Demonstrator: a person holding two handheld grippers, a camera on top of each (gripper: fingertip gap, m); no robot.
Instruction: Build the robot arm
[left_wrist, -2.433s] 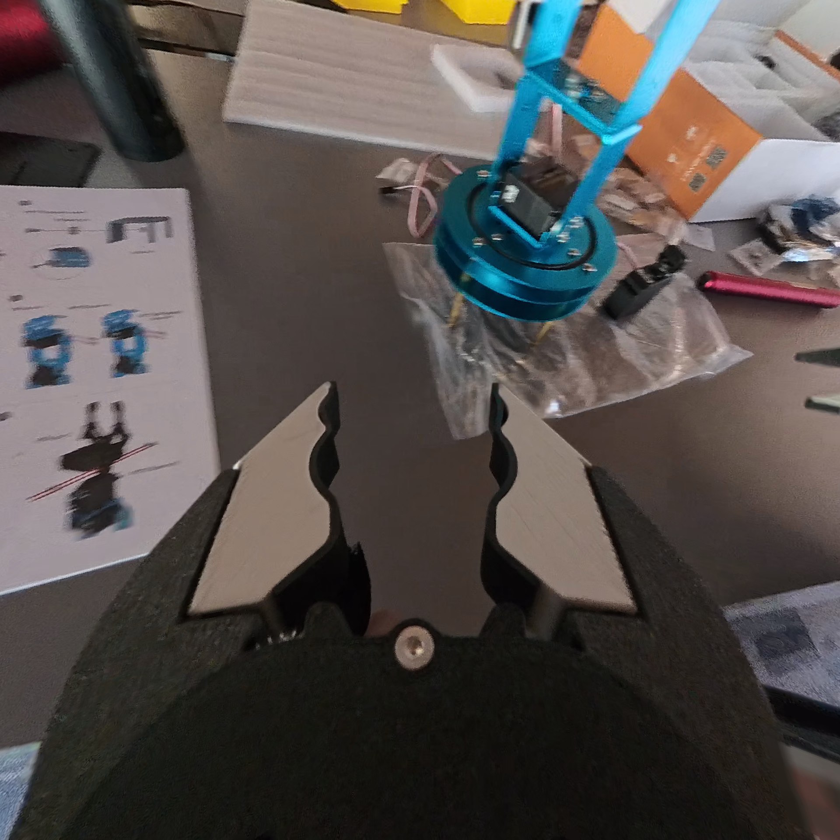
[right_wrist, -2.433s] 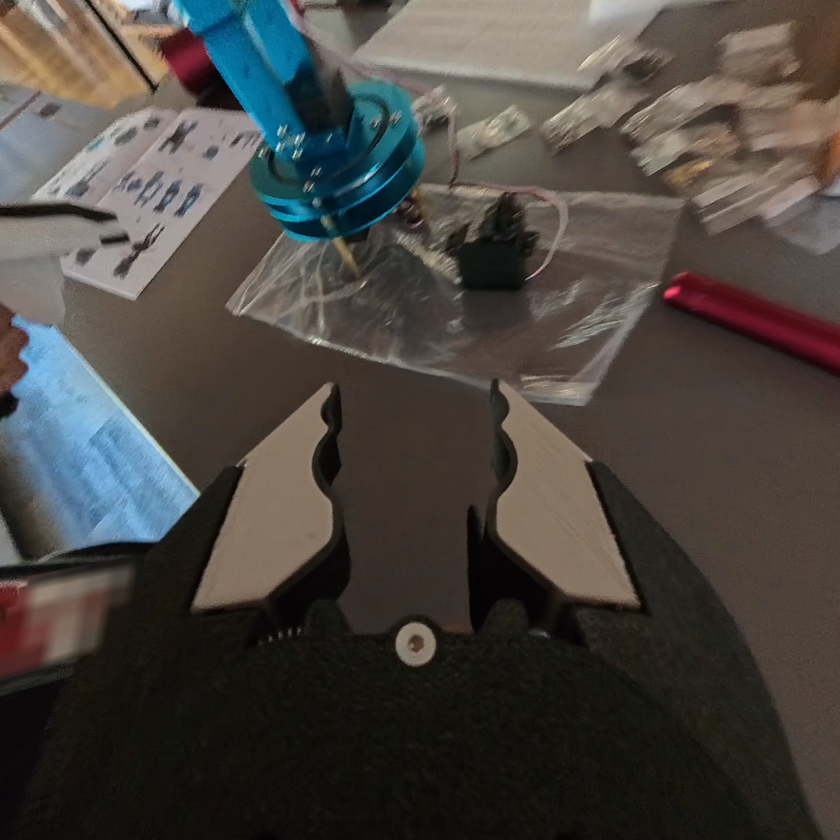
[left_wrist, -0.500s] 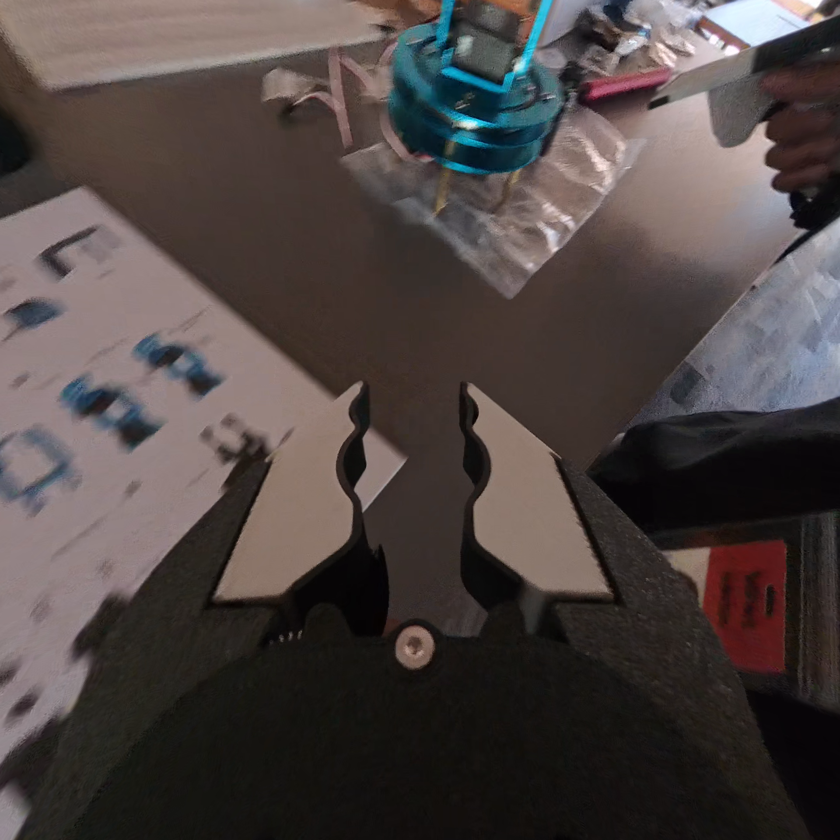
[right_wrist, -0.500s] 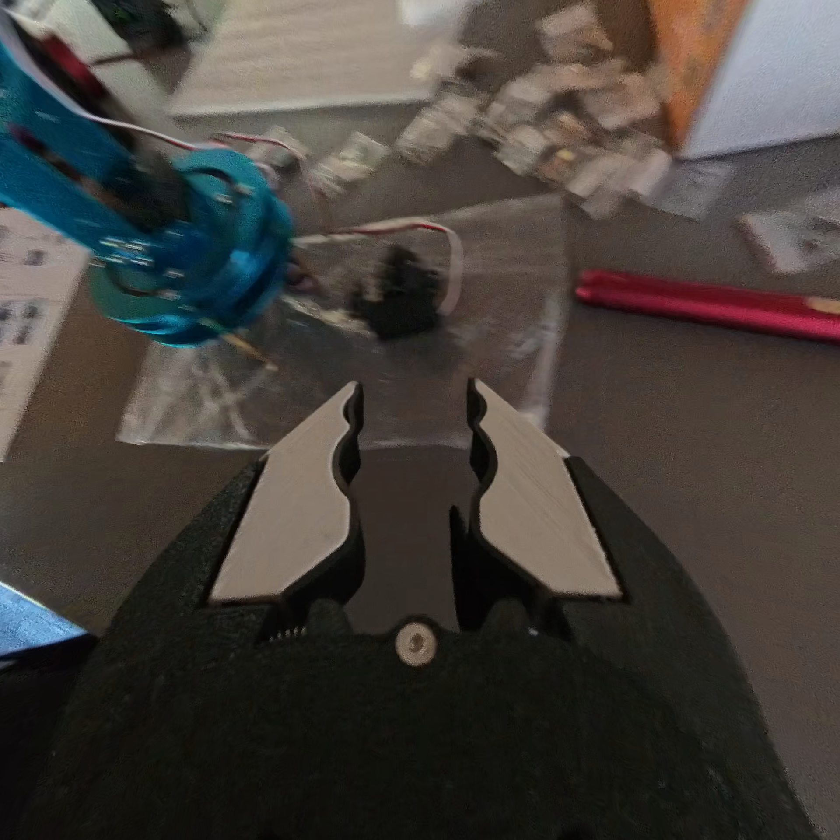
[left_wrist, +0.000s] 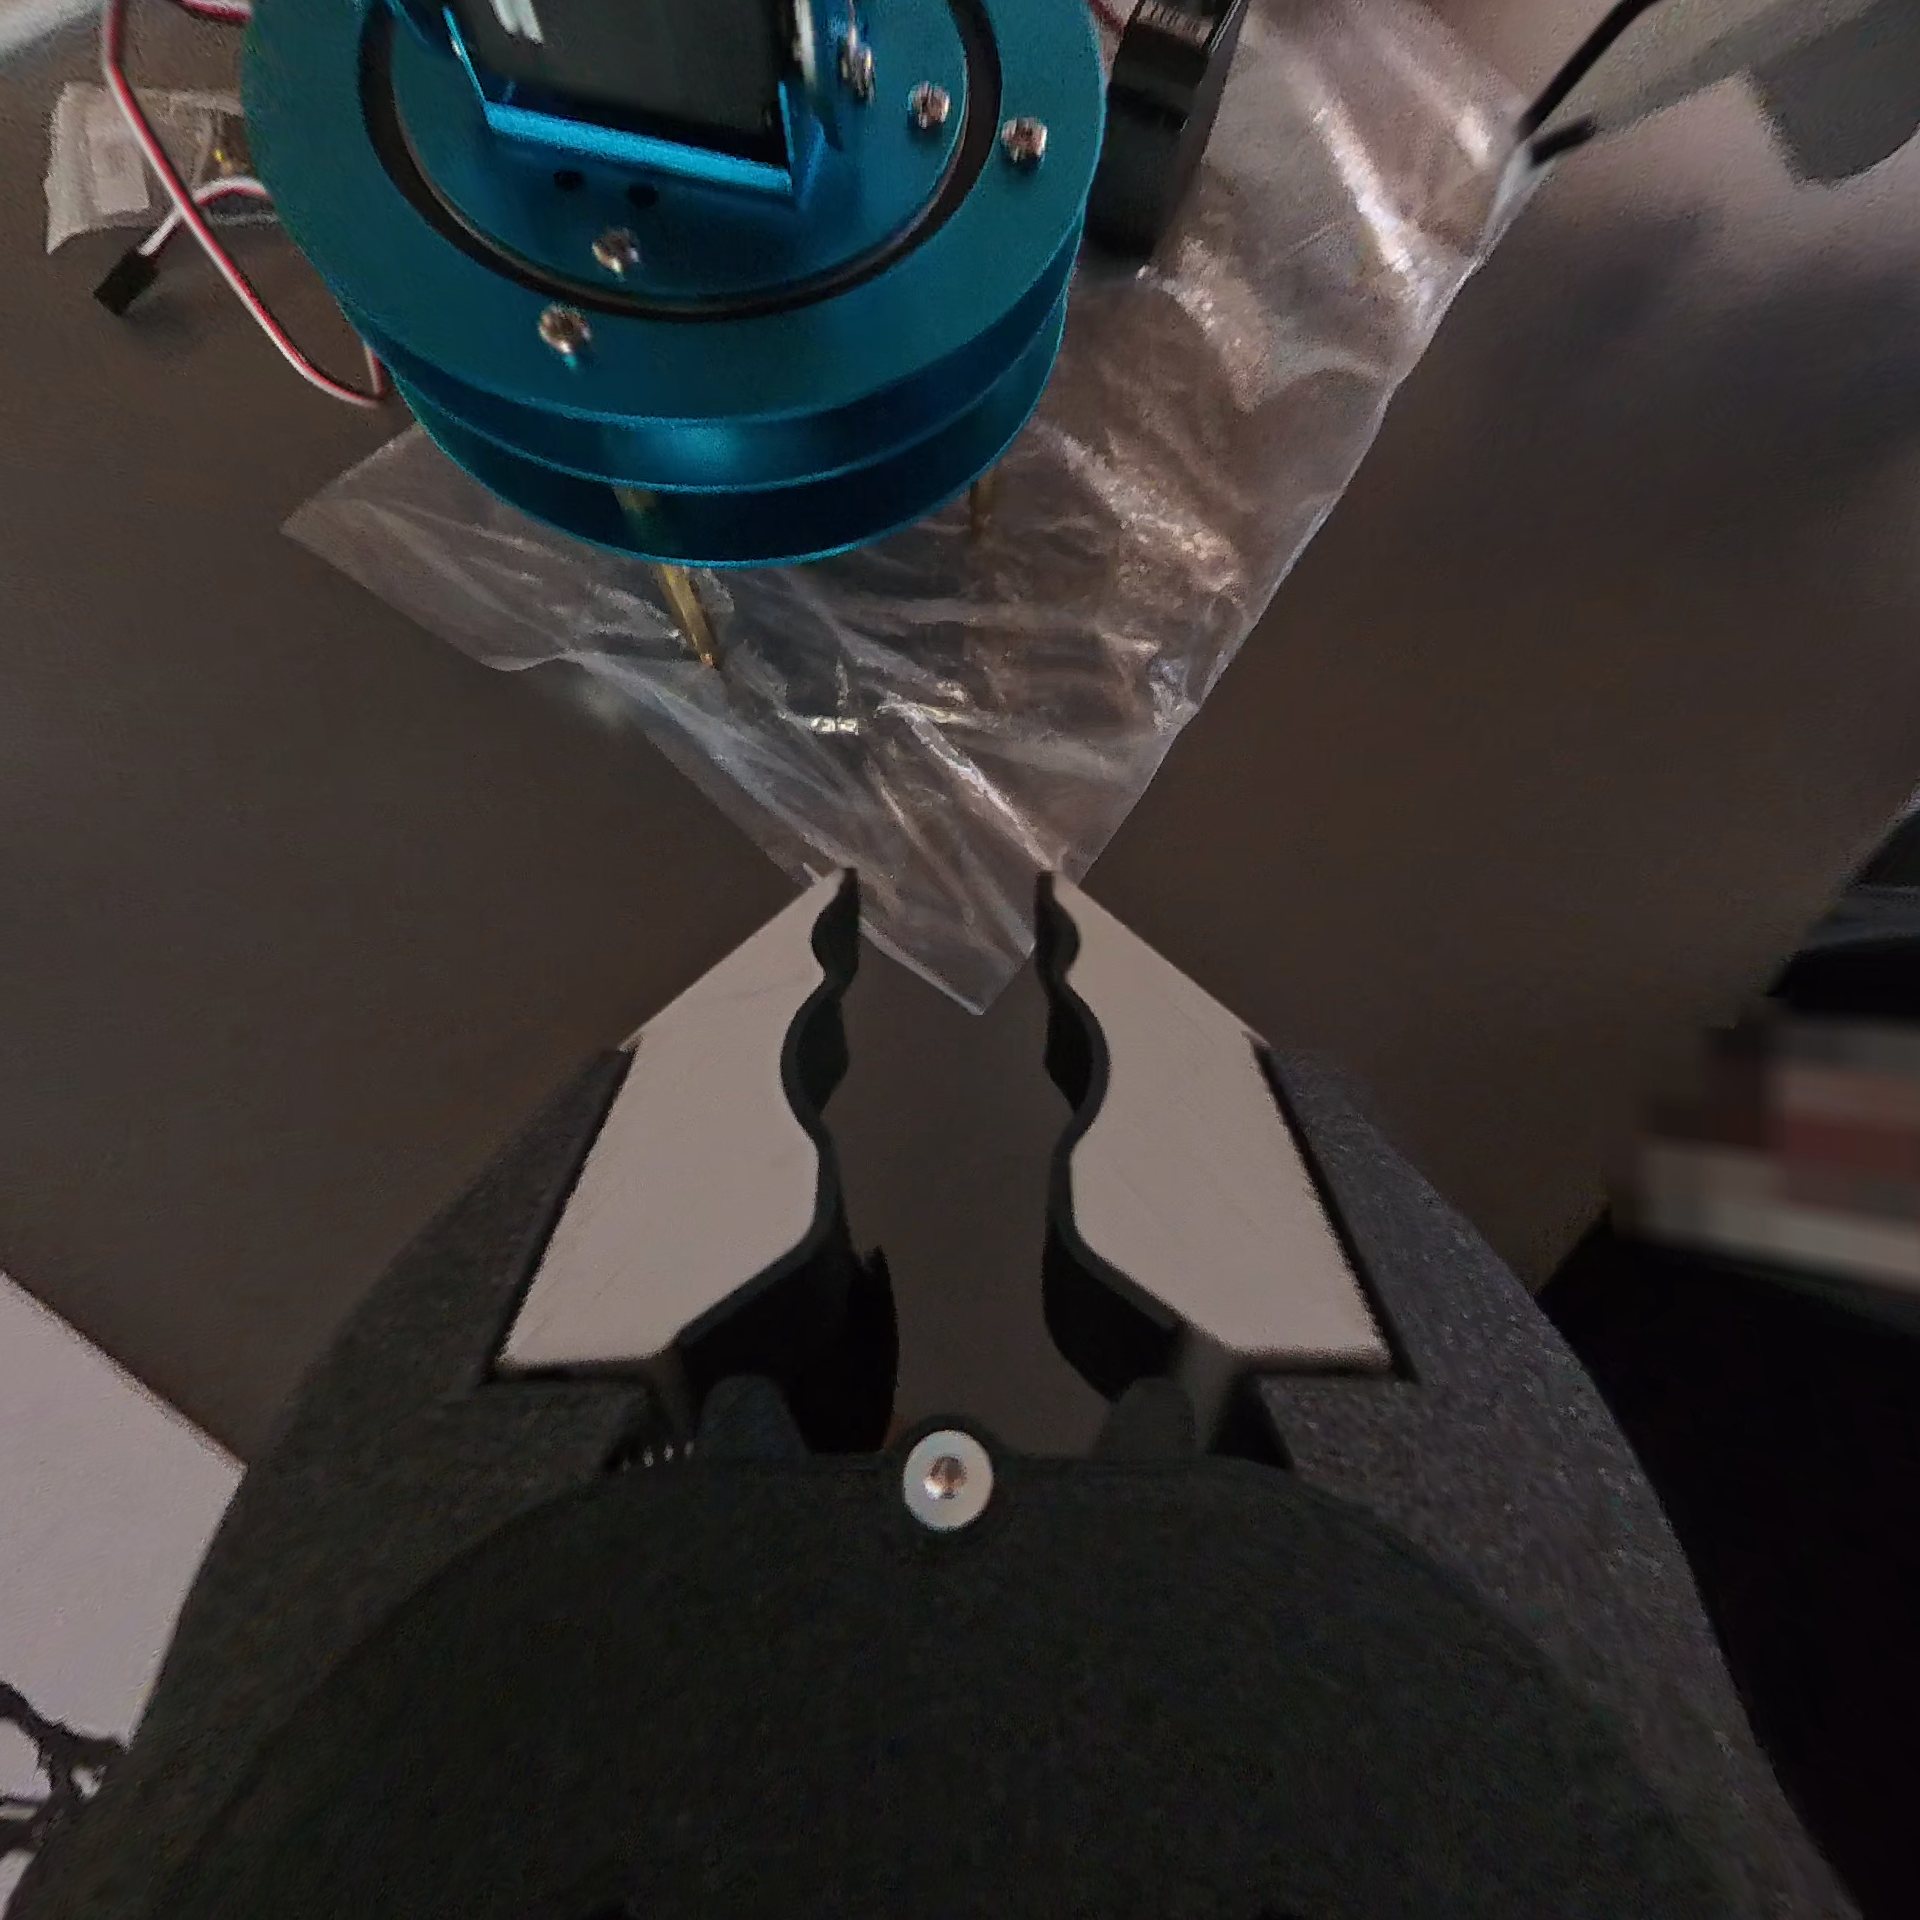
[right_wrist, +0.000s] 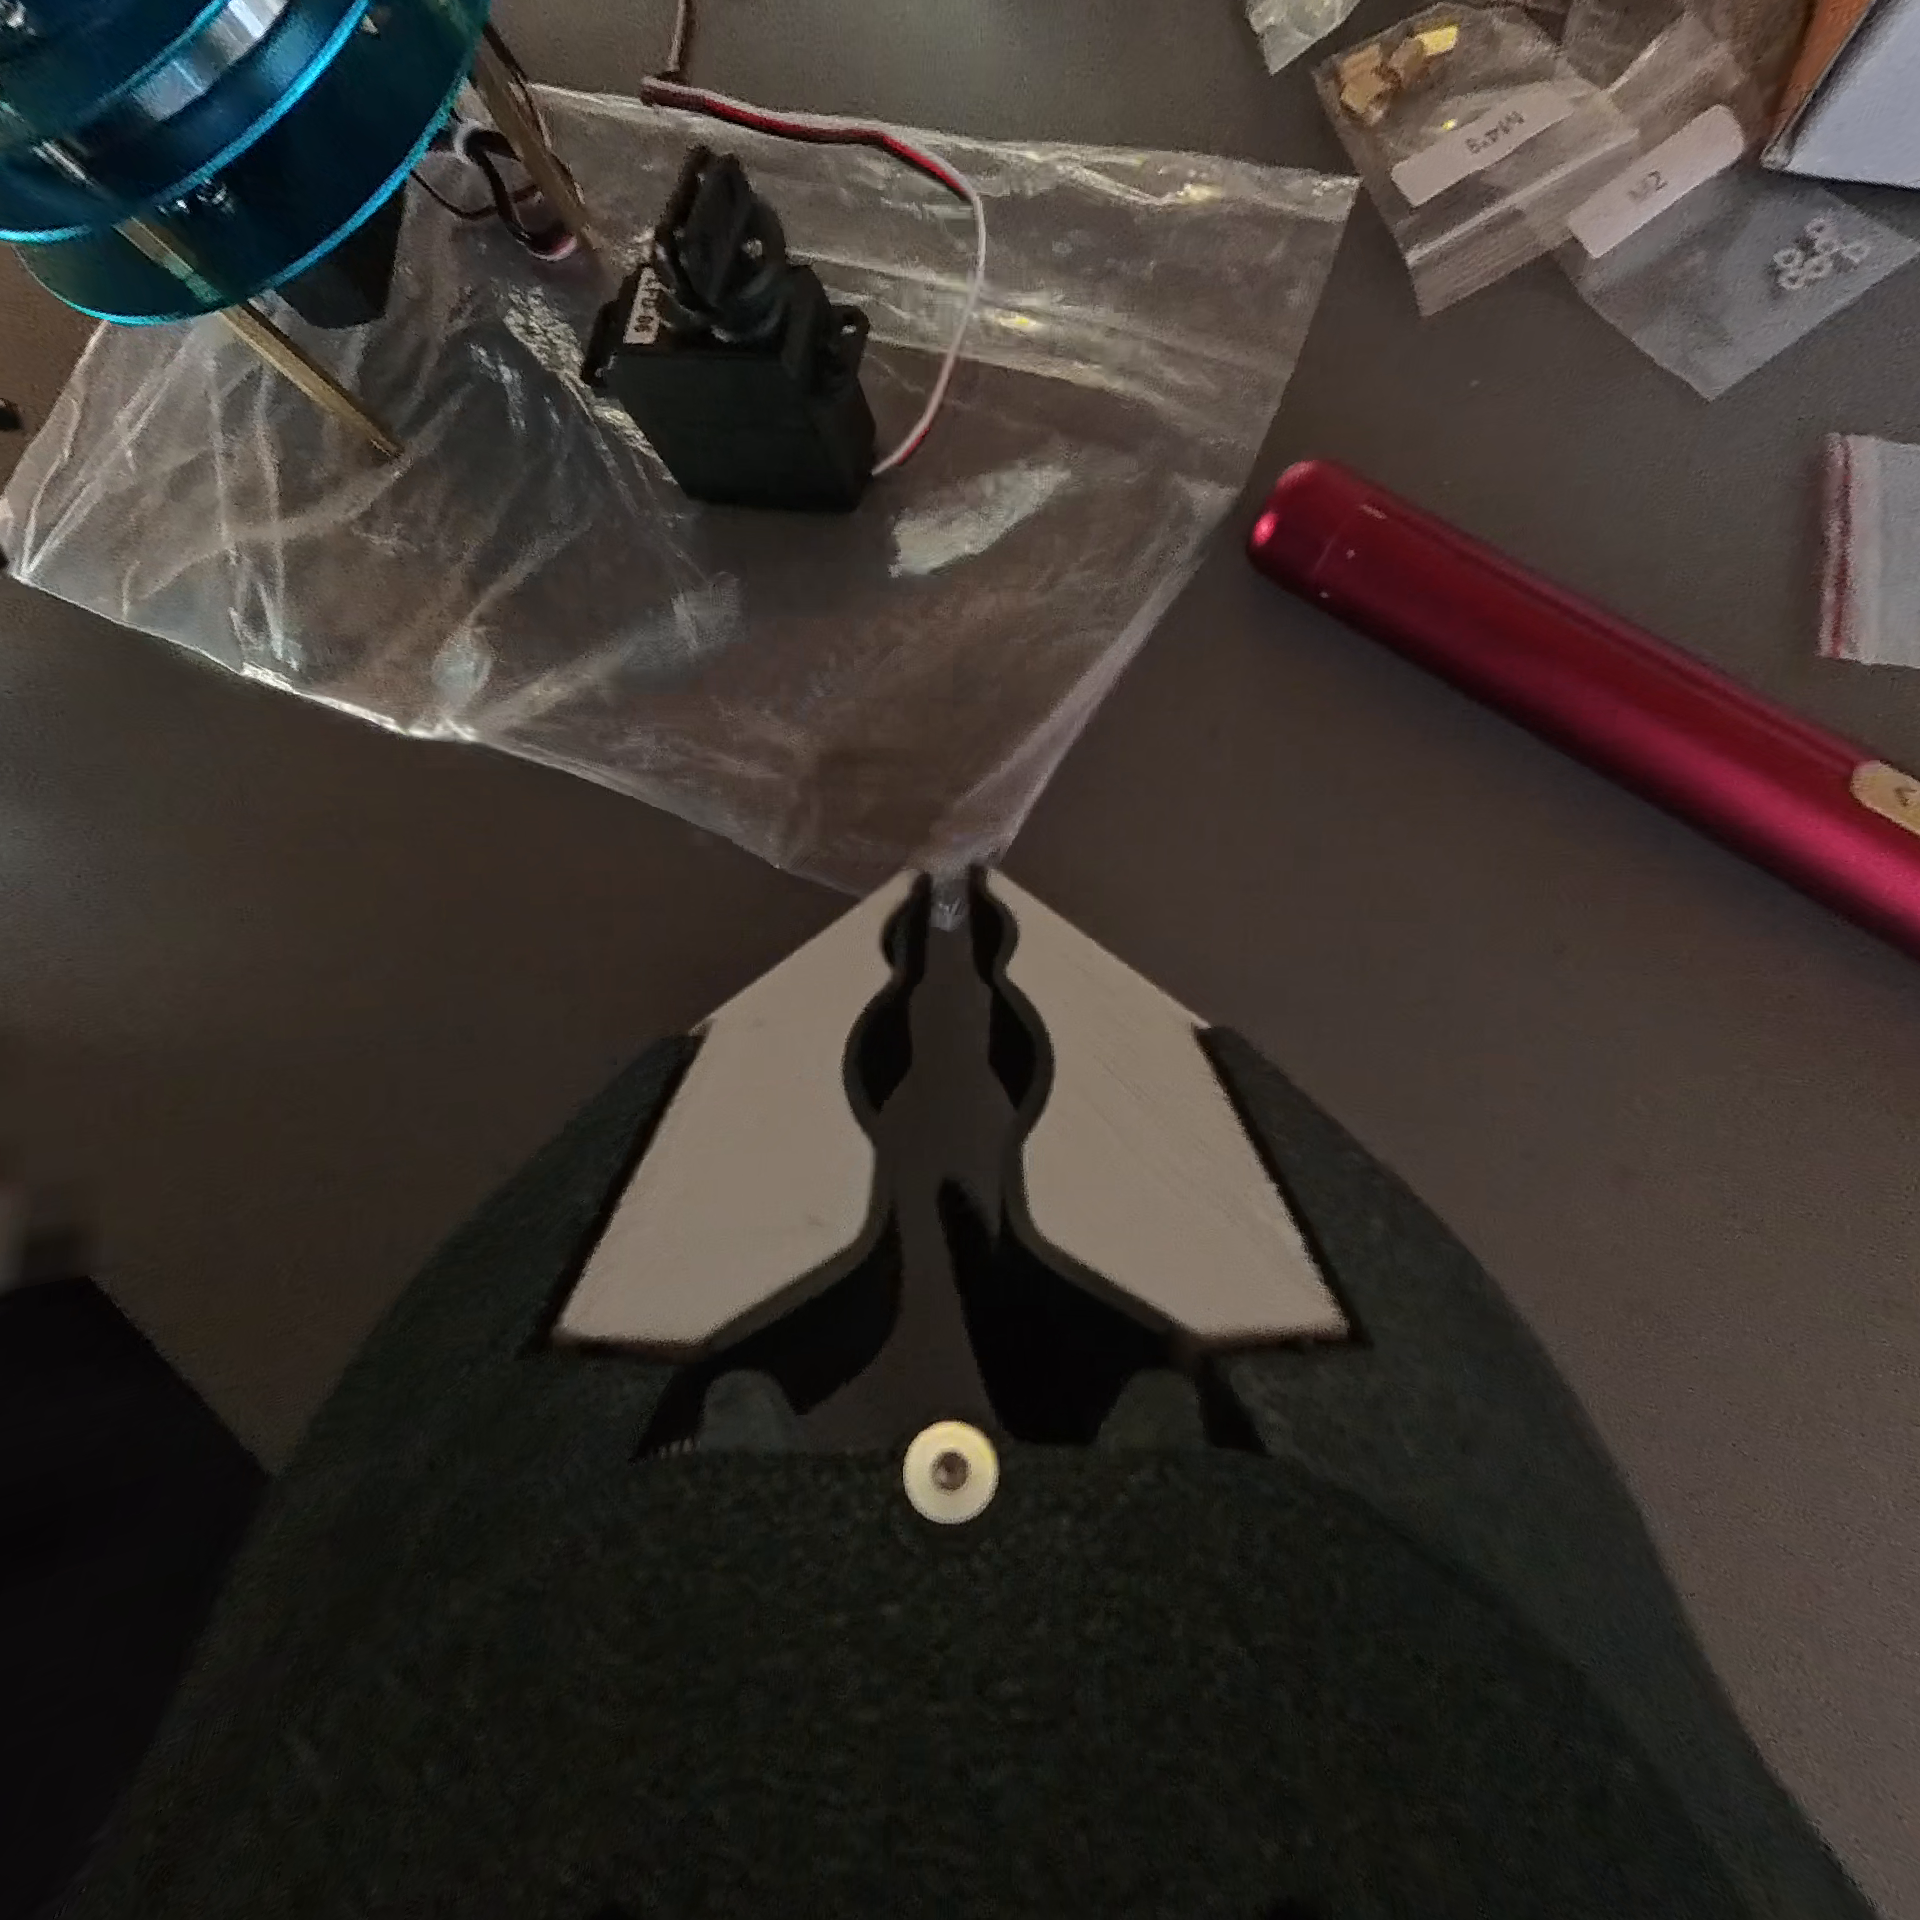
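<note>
My right claw (right_wrist: 948, 902) pinches the clear plastic bag's (right_wrist: 727, 644) near corner; my left claw (left_wrist: 945, 899) gapes around another corner.

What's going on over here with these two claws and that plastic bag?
A person holds a claw in each hand. The right claw is pinched shut on a corner of the clear plastic bag, on which a small black servo motor sits. The left claw is open at another corner, below the round blue metal base.

Black textured tool (left_wrist: 945, 894) bodies, pale wavy-edged fingers (right_wrist: 790, 1122), one silver screw each.
</note>
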